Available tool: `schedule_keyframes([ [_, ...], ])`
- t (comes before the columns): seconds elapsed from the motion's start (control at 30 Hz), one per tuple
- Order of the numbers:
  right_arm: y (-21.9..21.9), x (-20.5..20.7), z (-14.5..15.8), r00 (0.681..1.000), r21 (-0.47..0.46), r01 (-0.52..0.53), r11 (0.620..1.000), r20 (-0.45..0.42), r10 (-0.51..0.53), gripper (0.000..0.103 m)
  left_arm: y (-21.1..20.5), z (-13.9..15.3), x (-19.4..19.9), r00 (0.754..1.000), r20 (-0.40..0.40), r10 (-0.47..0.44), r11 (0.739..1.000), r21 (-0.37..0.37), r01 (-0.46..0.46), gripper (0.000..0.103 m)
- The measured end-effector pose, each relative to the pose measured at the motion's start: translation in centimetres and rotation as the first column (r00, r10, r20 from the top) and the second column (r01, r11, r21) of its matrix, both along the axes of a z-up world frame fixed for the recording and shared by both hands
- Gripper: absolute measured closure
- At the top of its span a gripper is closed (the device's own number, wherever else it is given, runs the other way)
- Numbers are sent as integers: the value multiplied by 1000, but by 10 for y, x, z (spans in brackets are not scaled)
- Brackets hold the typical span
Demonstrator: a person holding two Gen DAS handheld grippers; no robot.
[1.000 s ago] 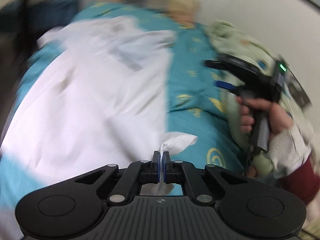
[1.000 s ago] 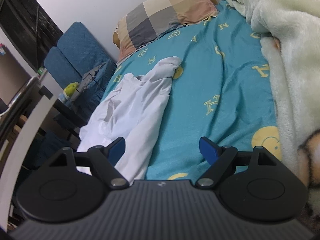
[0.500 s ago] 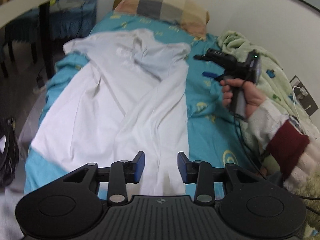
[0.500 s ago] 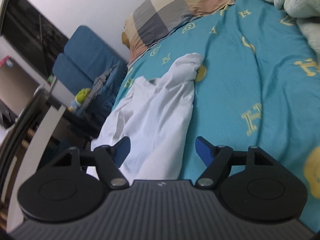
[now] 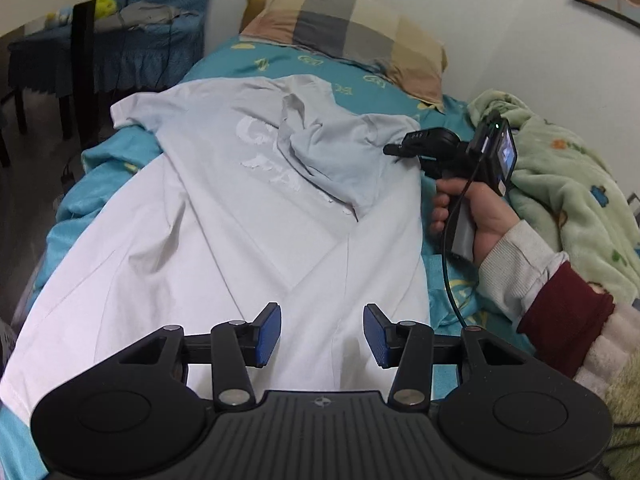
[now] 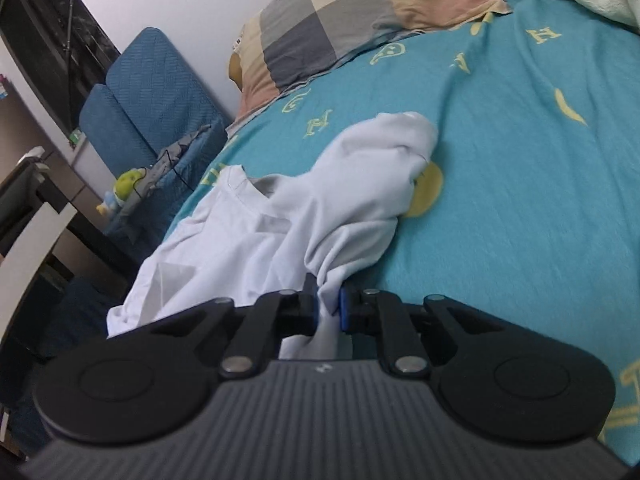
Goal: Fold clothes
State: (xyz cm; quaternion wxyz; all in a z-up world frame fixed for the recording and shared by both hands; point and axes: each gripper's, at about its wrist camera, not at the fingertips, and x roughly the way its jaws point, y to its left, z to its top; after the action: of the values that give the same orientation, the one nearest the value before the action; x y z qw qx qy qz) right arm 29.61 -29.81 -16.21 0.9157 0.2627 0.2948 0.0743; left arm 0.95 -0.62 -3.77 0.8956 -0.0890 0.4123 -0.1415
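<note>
Left wrist view: your left gripper [image 5: 322, 334] hangs with its blue pads wide apart and nothing between them; a second ago those pads were pinched on a corner of the white T-shirt [image 5: 224, 240], and half a second ago they had already let go. So the hem end is released and lies directly under and ahead of your fingers, spread lengthwise up the teal bedsheet [image 5: 88, 196]. Ahead and to the right, one sleeve is folded in over the printed chest. Farther ahead lies the checked pillow [image 5: 352, 36], and off to the right the green fleece blanket [image 5: 568, 200]. Your right hand [image 5: 472, 208] grips its tool's handle upright at the shirt's right edge, with the nose of the right gripper [image 5: 400, 149] pointing left and touching the cloth at the folded sleeve. From here you cannot tell how its jaws stand.

Right wrist view: the right gripper [image 6: 329, 309] is closed on a bunch of white cloth, where half a second ago its pads stood open above the shirt. The T-shirt [image 6: 352, 200] rises from your fingers and runs ahead and to the left, with the neckline ahead on the left and the sleeve end resting on the sheet ahead on the right. My reading is that the hold has passed from your left tool to your right, and the sleeve side is ready to be carried across. The tool sits low, close to the sheet, and is tilted.
</note>
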Motion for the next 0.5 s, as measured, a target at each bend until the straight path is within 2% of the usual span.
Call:
schedule_keyframes([
  [0.2, -5, 6, 15, 993, -112, 83, 990, 90, -73, 95, 1, -8, 7, 1000, 25, -16, 1000, 5, 16, 55],
  [0.37, -8, 7, 11, 995, -93, 96, 991, 23, -94, 94, 12, -16, 16, 1000, 0, 24, 1000, 2, -24, 55],
  [0.47, -10, 6, 8, 994, -77, 102, 992, -23, -104, 89, 21, -12, 19, 999, 16, 52, 999, 7, -52, 54],
  [0.5, -9, 3, 11, 993, -77, 110, 991, -34, -113, 82, 25, -11, 20, 998, 19, 62, 998, 3, -62, 53],
])
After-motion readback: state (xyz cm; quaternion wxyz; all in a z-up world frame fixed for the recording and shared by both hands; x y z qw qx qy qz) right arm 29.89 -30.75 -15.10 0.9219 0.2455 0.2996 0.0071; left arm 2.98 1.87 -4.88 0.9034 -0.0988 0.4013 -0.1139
